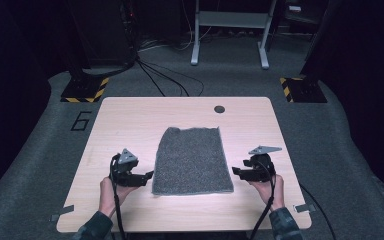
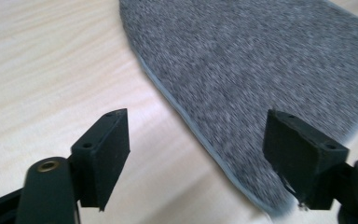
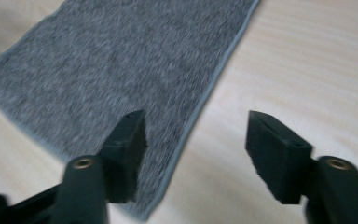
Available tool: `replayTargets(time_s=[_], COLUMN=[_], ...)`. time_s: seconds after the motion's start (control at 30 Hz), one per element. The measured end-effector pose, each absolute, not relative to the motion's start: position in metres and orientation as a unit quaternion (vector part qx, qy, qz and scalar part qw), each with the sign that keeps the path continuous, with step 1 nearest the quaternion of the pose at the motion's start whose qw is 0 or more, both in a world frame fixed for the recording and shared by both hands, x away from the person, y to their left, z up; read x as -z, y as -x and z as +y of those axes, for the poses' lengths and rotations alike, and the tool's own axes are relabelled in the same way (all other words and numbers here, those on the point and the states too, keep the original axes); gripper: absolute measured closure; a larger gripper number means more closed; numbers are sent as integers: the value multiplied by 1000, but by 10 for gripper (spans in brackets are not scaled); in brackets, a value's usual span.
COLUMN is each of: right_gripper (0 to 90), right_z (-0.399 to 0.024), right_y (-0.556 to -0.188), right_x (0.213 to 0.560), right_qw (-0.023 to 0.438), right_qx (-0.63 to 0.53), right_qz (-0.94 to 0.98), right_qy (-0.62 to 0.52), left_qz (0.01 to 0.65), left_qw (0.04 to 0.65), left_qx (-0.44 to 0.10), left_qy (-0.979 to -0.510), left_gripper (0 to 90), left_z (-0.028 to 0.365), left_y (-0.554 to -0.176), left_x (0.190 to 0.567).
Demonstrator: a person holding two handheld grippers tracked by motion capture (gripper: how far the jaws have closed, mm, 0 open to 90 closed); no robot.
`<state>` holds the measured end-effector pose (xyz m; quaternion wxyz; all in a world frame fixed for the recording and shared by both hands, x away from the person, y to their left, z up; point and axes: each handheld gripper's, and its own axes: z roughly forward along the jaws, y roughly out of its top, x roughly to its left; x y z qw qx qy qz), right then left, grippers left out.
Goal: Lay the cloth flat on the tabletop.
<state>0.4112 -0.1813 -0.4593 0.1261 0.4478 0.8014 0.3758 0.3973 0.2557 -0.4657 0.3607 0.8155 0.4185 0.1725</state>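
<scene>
The grey cloth [image 1: 192, 161] is lying flat at the middle of the table [image 1: 125, 115], its long axis running near to far. The left gripper [image 1: 147, 176] and right gripper [image 1: 235, 172] are flanking its near corners, jaws standing wide and holding nothing, with bare wood lying open on both sides.

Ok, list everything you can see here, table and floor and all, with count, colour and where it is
Towel: one, grey, flat at the middle of the table, between the two grippers.
Table: one, light wood, centre of the high view.
Round hole cap: one, dark, far side of the table.
Floor bases: two, black with yellow stripes, beyond the far corners.
Metal frame: one, pale grey, on the floor at the back.
Cables: several, black, on the carpet.
Tape strips: two, grey, near corners.
Left gripper: one, black, open, by the towel's left edge.
Right gripper: one, black, open, by its right edge.
</scene>
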Motion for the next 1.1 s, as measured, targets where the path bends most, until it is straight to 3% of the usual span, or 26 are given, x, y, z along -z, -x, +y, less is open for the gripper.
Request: replayTargets(time_s=[0.27,0.4,0.77,0.97,1.1], right_gripper=[186,162,163,168,165], right_z=[-151,-141,-136,-145,-152], right_y=[-450,-462,-456,-440,-434], right_x=[475,490,516,517,519], right_qw=[143,152,179,171,177], right_qx=[-351,-325,-297,-305,-314], right_qz=[808,810,814,810,810], right_qy=[-451,-465,-466,-470,-463], left_qz=[420,421,406,400,424], left_qw=[321,301,269,293,319], left_qx=[-182,-185,-177,-156,-149], left_qy=[-829,-835,-855,-854,-835], left_gripper=[186,179,188,183,186], left_z=[229,223,211,218,233], left_y=[-427,-433,-439,-443,-471], left_x=[484,491,509,504,489])
